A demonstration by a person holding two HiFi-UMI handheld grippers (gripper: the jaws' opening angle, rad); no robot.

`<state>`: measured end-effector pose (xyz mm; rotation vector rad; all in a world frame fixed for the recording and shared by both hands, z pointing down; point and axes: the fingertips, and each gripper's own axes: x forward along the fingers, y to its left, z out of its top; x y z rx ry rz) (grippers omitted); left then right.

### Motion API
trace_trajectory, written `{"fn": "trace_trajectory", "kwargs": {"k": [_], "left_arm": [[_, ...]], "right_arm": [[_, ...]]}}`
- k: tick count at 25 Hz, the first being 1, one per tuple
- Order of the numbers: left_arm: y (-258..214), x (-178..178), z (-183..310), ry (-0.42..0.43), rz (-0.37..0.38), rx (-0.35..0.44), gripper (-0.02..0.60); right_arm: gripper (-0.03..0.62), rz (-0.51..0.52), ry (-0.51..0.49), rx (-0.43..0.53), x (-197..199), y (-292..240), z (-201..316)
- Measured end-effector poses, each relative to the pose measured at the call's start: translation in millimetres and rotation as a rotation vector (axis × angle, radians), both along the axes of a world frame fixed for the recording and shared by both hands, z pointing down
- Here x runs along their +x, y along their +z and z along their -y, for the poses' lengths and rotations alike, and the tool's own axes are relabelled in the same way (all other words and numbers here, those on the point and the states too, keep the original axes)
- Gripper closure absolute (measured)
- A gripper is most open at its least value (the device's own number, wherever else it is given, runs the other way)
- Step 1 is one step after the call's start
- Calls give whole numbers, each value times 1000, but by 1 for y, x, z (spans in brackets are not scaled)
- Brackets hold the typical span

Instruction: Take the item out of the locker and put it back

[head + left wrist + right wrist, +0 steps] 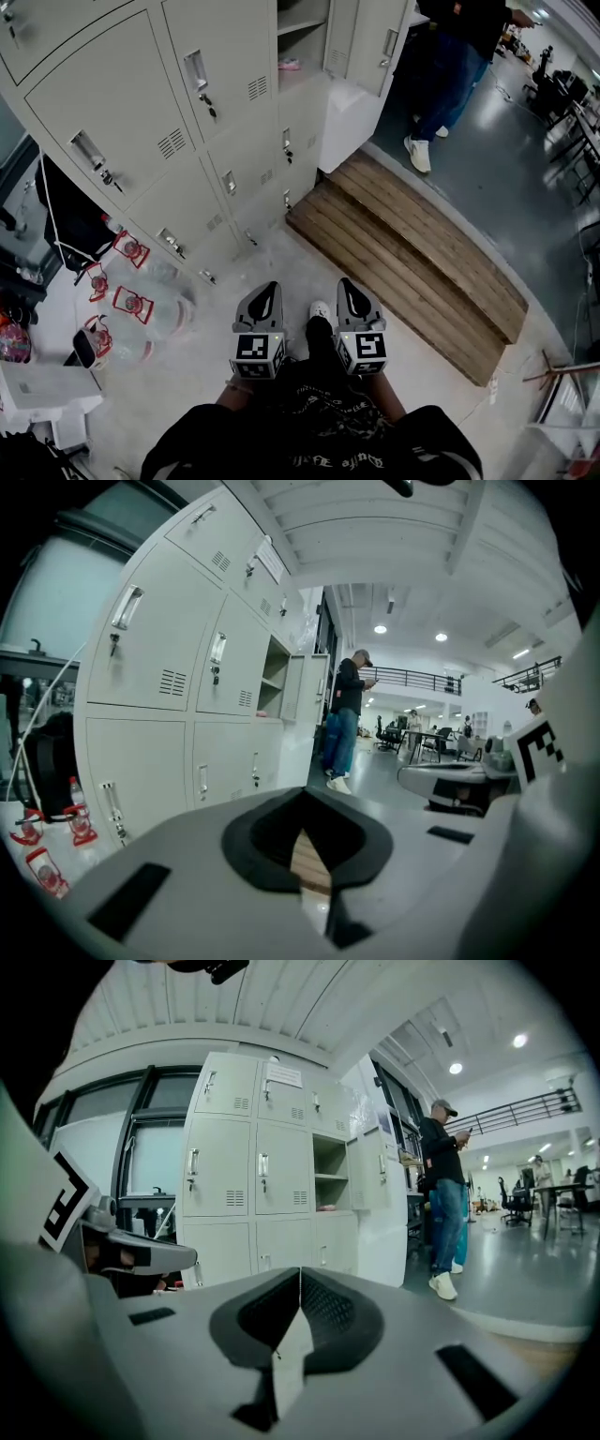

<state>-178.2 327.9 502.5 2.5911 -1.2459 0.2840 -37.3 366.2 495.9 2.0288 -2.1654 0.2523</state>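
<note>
The grey locker bank [141, 122] stands ahead and to the left. One compartment [300, 37] is open, its door [367, 36] swung out to the right. A small pink item [289, 64] lies on the shelf inside, and the right gripper view shows the pink item [325, 1208] too. Both grippers hang low in front of my body, far from the lockers. My left gripper [268, 289] is shut with nothing between its pads, and so is my right gripper [347, 284]. The left gripper [303, 794] and right gripper [300, 1274] both point toward the lockers.
A low wooden step [412, 262] lies on the floor ahead and to the right. A person [459, 56] stands beyond the open door. Several large water bottles [131, 300] and a black bag [70, 220] sit by the lockers at left. Desks and chairs [553, 1199] fill the far room.
</note>
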Motion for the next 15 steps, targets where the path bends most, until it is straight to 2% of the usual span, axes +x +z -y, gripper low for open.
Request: {"fn": "trace_trajectory", "kwargs": {"k": [8, 11, 15], "left_arm": [[-4, 48, 76, -50, -13, -10, 575], [-6, 74, 105, -59, -6, 6, 575], [-15, 101, 128, -49, 63, 16, 575]], "right_arm": [[589, -18, -71, -11, 45, -3, 90], [589, -24, -53, -27, 72, 0, 124], [588, 13, -77, -36, 100, 8, 156]]}}
